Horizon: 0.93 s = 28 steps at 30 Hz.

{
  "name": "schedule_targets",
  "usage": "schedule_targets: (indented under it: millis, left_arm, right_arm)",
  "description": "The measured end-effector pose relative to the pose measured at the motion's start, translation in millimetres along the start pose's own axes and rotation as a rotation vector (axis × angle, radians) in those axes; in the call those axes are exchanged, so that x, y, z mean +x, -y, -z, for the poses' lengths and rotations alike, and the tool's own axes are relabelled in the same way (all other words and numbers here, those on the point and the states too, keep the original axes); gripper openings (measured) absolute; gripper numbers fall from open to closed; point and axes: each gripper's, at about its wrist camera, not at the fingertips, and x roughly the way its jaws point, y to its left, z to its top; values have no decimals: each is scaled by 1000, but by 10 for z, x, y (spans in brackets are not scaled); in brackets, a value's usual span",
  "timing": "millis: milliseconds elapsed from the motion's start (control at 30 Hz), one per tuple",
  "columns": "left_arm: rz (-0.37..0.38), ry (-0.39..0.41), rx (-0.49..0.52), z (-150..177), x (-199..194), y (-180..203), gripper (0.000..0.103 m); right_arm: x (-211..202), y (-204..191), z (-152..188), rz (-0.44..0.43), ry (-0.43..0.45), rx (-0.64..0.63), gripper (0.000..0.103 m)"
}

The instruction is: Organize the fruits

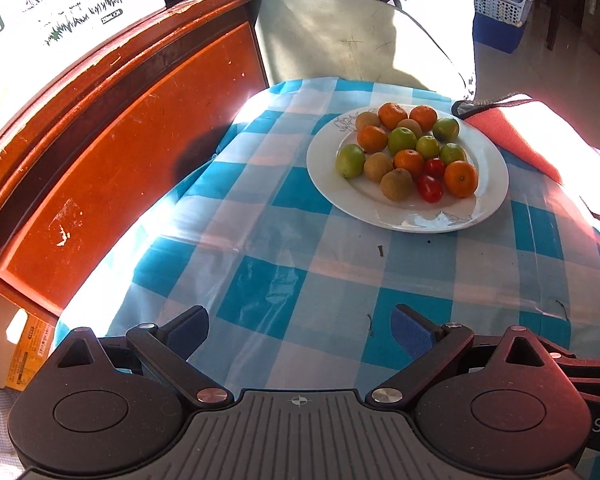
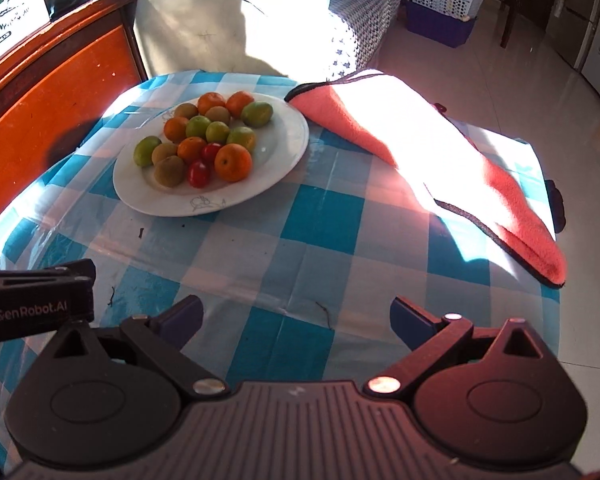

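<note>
**Fruit plate, both claws wide**

We see a white plate (image 1: 488, 200) w/ oranges (image 1: 461, 179), green fruits (image 1: 350, 160), brown ones (image 1: 396, 184) & 2 red tomatoes (image 1: 429, 188). From the left gripper (image 1: 300, 334) it sits at 1 o'clock; from the right gripper (image 2: 296, 320), at 11. Both claws are wide, holding nothing. An orange cloth (image 2: 516, 208) lies at 3 o'clock of the plate on the checked tablecloth (image 2: 300, 220).

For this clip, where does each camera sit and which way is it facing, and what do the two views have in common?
Left wrist view: on the left claw, looking forward across the checked tablecloth to the plate of fruit; its open fingers show.
Right wrist view: on the right claw, facing the same plate with the orange cloth to its right; its open fingers and part of the left claw show.
Shared: plate, fruit, tablecloth, cloth, wooden board.
</note>
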Motion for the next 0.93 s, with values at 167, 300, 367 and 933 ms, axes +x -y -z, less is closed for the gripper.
schedule_targets:
  millis: [167,300,367,933]
  left_arm:
    - [9,-3,-26,158,-62,-121,99]
    - [10,-6,-37,237,-98,-169,99]
    - [15,-7,-37,255,-108,-179,99]
    - [23,-2,-32,283,-125,-162,99]
  right_arm:
    - [-114,-117,389,15,75,-41,100]
    - [-122,-221,656,-14,102,-75,100]
    - [-103,-278,749,-18,125,-103,100]
    - [48,-354,951,-67,335,-166,102]
